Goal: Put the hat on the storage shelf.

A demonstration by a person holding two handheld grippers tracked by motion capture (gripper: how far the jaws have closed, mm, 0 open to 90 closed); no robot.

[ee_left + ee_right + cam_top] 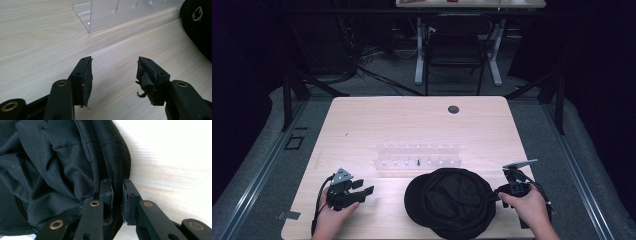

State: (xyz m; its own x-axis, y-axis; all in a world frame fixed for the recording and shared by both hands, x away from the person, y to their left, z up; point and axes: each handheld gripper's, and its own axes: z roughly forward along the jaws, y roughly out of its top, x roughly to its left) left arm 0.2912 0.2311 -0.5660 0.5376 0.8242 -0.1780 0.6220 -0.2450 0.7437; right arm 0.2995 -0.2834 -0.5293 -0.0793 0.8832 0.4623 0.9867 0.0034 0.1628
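1. Dark floor and black stands are seen around a pale wooden tabletop (362,125), with a chair (454,50) and a second table's legs beyond its far edge.
2. Open wood is left across the far half of the tabletop; a small round dark grommet (453,109) is set near the far edge.
3. A clear acrylic rack (418,155) is placed at mid-table, well inside both side edges.
4. A black cap (452,202) is laid just in front of the rack, close to the near edge and right of centre.
5. The left hand-held gripper (362,192) is held low over the near-left wood, apart from the cap; in the left gripper view its jaws are spread wide, with nothing between them.
6. The right hand-held gripper (117,195) is set at the cap's right edge, and the cap's rim is seen pinched between jaws that stand almost together.
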